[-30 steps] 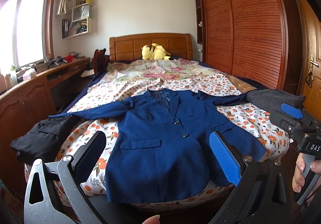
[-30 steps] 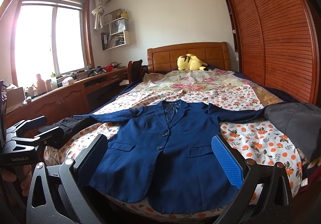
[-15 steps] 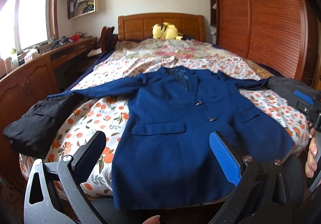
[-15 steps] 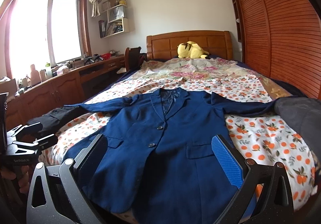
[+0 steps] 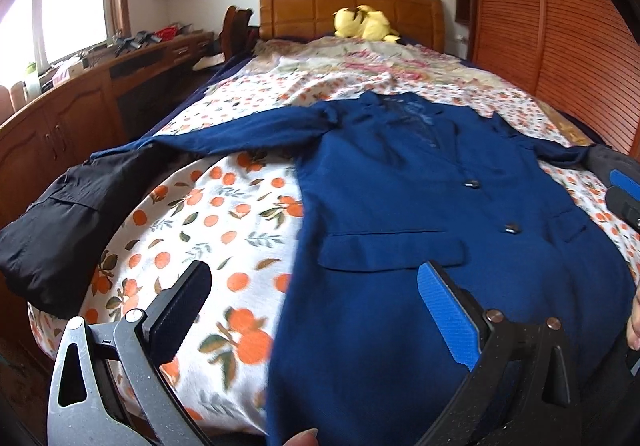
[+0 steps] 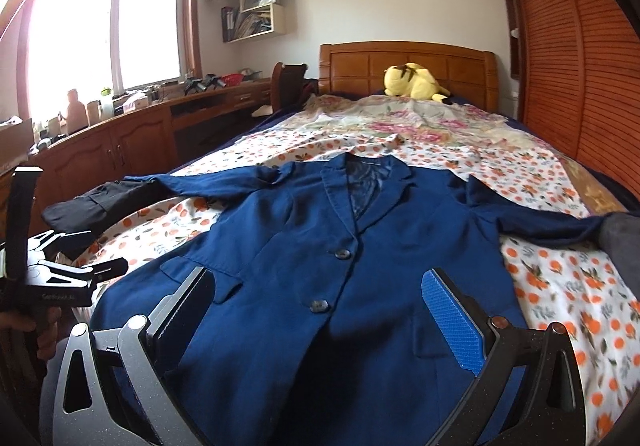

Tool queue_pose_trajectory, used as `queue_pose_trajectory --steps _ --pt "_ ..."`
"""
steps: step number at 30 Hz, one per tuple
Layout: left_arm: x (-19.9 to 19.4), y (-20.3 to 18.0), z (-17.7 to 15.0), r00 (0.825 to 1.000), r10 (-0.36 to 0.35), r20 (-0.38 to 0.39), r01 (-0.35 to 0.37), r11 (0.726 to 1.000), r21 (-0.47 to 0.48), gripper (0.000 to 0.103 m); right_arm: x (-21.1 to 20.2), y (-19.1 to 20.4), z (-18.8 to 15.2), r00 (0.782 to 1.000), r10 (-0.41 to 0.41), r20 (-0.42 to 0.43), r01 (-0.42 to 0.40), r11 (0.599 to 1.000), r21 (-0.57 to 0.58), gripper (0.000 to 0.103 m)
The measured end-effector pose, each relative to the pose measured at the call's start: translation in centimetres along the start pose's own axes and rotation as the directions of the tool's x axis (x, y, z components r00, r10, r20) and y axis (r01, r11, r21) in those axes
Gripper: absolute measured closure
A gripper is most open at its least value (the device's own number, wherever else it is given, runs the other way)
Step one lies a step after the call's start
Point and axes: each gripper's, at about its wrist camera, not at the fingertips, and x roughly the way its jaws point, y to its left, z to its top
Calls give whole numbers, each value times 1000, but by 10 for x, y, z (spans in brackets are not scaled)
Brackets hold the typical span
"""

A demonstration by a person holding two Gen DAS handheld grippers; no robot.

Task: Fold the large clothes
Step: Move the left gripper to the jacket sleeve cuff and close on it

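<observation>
Left gripper (image 5: pixel 312 306): jaws spread wide, empty, above the jacket's lower left edge.
Right gripper (image 6: pixel 320 310): jaws spread wide, empty, above the hem.
Blue jacket (image 6: pixel 340 246): flat on the bed (image 6: pixel 560 286), sleeves outstretched.

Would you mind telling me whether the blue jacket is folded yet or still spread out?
Spread out: the blue jacket lies flat, front up, on the bed, both sleeves stretched sideways.

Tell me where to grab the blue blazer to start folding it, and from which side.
Grip the blue blazer at its bottom hem corners, coming from the foot of the bed. It lies flat, buttoned, collar toward the headboard, hem nearest both open grippers: left gripper over its left edge, right gripper over the middle, probably needing a shift right.
</observation>
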Motion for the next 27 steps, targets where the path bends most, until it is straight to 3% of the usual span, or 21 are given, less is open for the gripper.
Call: queue_pose_trajectory --steps 10,18,23,27 --pt "43 56 11 997 50 -58 -53 997 -63 0 74 11 21 993 117 1 -117 991 -59 0" --pt "76 100 14 990 68 -120 -80 992 -95 1 125 3 -1 979 172 -109 -176 984 -34 0" --pt "101 118 44 989 47 -141 -60 994 -96 14 120 -17 -6 971 209 -114 -208 978 26 0" --pt "130 140 77 991 34 -132 -56 985 -166 27 115 -24 -9 969 211 -129 -208 978 31 0"
